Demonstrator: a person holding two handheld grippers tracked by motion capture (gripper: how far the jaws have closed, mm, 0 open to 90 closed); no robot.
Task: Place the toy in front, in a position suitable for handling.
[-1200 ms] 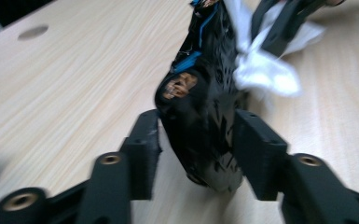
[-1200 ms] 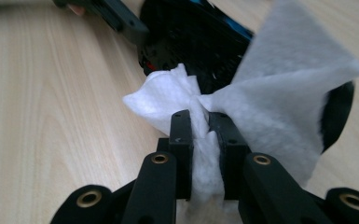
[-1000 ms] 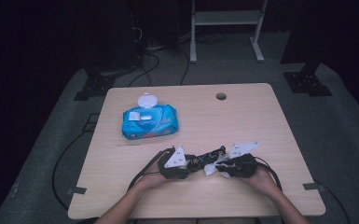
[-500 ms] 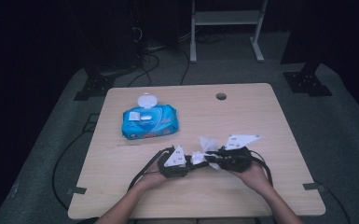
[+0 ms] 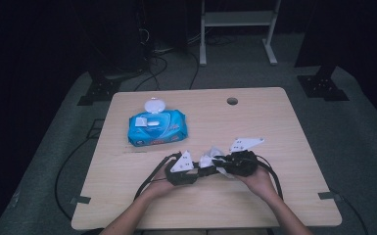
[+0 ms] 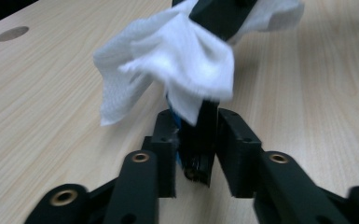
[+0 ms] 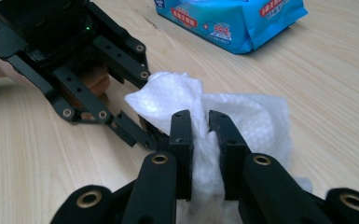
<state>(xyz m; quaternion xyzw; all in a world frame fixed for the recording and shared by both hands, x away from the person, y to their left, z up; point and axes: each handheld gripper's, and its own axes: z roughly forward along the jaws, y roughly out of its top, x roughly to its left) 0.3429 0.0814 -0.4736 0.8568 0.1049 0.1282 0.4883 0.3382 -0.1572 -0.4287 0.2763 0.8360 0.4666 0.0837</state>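
**Right gripper [image 7: 200,116] clamped on wipe [image 7: 256,116]; left gripper [image 6: 196,126] parted around it**

Pinched between the right gripper's two black jaws: a white, crumpled wipe, bunched above the tips and spilling down behind them. Held just above the table [image 5: 254,117], near its front edge and about midway across. Seen in the high view as a small white tuft [image 5: 210,155] between the two tools.

Draped, in the left gripper view, over the right gripper's black tips, with one corner [image 6: 168,60] hanging toward the left jaws. Left jaws parted and just now opening, set either side of those tips and of the wipe's lower corner. No clear press of the pads on anything. Something blue glimpsed in the gap; too little of it to name.

Tip to tip in the high view: left gripper [image 5: 206,169] pointing right, right gripper [image 5: 215,162] pointing left, each with a pale three-cornered plate on top. Gripped from below by the left hand [image 5: 164,178] and the right hand [image 5: 259,178], forearms entering from the bottom edge. Black cables trailing back from both tools across the wood.

Farther back, well apart from the wipe: a blue pack [image 5: 156,127] lying flat, its round white lid [image 5: 153,105] flipped up. Same pack [image 7: 233,18] at the top of the right gripper view. Beyond, a small round hole [image 5: 232,101] in the table near the far edge.
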